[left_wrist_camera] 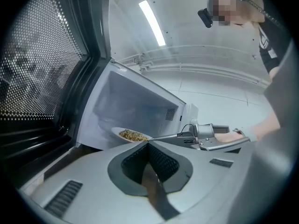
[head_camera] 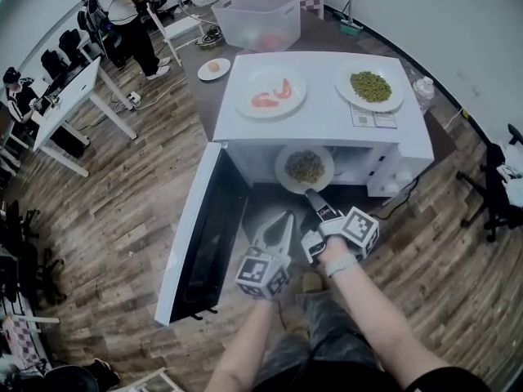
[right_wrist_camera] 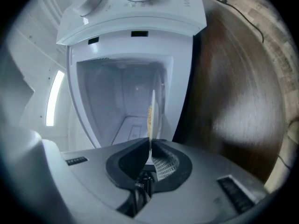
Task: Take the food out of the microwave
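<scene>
The white microwave (head_camera: 327, 125) stands open, its door (head_camera: 204, 235) swung out to the left. A white plate of brownish-green food (head_camera: 304, 168) hangs level at the mouth of the cavity. My right gripper (head_camera: 311, 193) is shut on the plate's near rim. In the right gripper view the plate (right_wrist_camera: 151, 118) shows edge-on between the pads of my right gripper (right_wrist_camera: 150, 146), with the bare cavity (right_wrist_camera: 126, 101) behind. My left gripper (head_camera: 282, 217) is shut and empty, just left of the right one. In the left gripper view my left gripper (left_wrist_camera: 148, 143) faces the plate (left_wrist_camera: 131, 135).
On top of the microwave lie a plate of red food (head_camera: 270, 91) and a plate of green peas (head_camera: 370, 86). Behind them stand a clear plastic bin (head_camera: 257, 19) and a small dish (head_camera: 213, 69). White desks and people are at the far left.
</scene>
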`<state>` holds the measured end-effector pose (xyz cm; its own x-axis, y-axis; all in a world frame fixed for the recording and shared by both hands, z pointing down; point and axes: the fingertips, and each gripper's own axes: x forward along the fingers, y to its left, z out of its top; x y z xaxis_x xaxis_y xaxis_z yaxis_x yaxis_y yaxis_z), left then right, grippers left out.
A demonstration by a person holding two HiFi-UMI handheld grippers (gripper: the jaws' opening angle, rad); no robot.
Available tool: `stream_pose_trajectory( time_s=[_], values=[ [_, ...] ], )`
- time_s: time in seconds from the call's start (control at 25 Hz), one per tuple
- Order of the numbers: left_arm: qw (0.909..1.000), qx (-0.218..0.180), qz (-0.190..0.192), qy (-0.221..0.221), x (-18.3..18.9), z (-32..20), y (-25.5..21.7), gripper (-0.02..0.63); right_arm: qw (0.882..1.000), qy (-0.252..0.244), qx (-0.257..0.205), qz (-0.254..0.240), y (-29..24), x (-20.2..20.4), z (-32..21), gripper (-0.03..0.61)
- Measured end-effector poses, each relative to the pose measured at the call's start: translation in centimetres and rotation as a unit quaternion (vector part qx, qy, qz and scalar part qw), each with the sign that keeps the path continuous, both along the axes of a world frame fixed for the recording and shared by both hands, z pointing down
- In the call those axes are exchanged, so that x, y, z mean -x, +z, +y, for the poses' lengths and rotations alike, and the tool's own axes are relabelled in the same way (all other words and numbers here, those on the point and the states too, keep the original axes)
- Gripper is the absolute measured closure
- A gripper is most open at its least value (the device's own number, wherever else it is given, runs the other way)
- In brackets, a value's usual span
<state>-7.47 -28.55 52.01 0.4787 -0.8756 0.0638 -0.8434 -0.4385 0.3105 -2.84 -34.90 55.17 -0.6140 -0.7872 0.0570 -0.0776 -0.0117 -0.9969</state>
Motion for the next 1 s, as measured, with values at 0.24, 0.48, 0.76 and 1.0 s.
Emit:
stream_pose_trajectory(
  time_s=[0.24, 0.48, 0.76, 1.0],
  values=[
    [0.9994, 0.022, 0.019, 0.019, -0.6, -0.4, 0.6, 0.612, 1.0, -0.001, -0.004, -0.002, -0.1, -0.1, 0.5, 0.563],
    [0.9985, 0.041, 0.012, 0.036, -1.5, -1.3, 1.1, 0.591, 1.0, -0.001, -0.006, 0.0, 0.0, -0.5, 0.9, 0.563],
    [0.9976, 0.061, -0.021, 0.027, -1.3, -2.5, 2.2, 0.483, 1.0, -0.001, -0.004, -0.001, 0.2, -0.8, 1.2, 0.565],
    [0.9951, 0.092, 0.031, 0.019, -1.0, -3.1, 2.4, 0.443, 1.0, -0.003, -0.004, 0.003, 0.4, -0.9, 1.4, 0.565]
  ],
)
